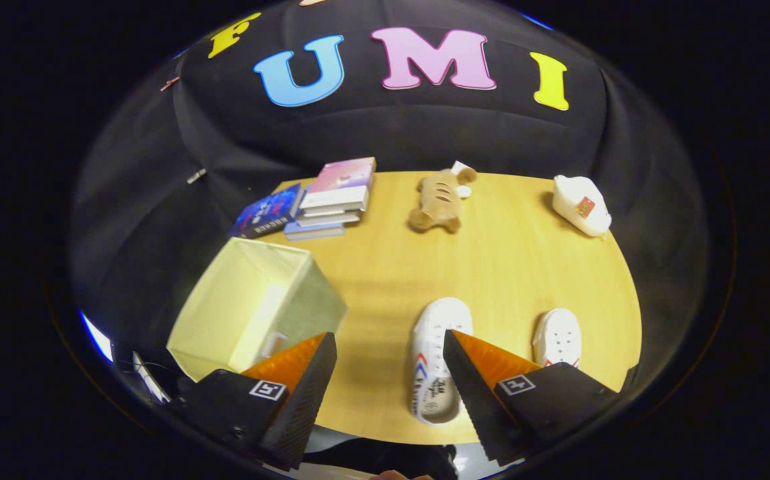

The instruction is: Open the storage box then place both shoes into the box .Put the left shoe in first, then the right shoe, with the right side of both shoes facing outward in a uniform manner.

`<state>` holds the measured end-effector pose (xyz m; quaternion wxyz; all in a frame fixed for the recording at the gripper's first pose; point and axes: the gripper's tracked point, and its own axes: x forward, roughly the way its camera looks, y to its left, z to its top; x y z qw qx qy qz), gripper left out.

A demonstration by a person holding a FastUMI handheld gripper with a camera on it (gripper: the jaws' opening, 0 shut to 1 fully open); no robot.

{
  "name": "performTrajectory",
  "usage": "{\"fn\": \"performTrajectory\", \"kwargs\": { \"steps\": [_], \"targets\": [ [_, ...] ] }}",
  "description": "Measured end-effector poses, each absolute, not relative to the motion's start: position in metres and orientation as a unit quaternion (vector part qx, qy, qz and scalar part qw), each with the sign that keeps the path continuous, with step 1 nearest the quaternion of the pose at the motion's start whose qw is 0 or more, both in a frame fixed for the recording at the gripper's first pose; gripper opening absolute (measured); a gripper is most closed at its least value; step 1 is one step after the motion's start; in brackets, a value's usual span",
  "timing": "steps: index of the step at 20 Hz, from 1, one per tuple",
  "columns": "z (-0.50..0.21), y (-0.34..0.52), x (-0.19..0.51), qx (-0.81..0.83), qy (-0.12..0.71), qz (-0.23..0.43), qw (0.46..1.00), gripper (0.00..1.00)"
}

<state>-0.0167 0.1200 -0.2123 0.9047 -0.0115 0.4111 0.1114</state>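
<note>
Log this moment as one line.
tool: open, holding nothing | box: open, near its left finger | shoe: between fingers | second shoe: on table

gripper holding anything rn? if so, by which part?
Nothing held. The gripper is open above the table; the nearer white shoe lies between its fingers, untouched.

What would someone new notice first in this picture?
Probably the open pale yellow storage box beside the left finger, and the two white shoes: one shoe lies between the open jaws of the gripper, the other shoe beyond the right finger. Farther off sit a plush toy and stacked books.
</note>
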Motion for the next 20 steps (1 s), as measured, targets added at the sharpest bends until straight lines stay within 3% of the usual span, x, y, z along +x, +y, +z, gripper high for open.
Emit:
{"fn": "performTrajectory", "kwargs": {
  "steps": [7,16,20],
  "targets": [
    [-0.303,0.043,-0.035,-0.079,0.488,0.078,0.866,0.99],
    [-0.369,0.040,-0.017,-0.098,0.538,0.116,0.829,0.98],
    [-0.380,0.054,-0.019,-0.038,0.560,0.138,0.816,0.76]
  ]
}}
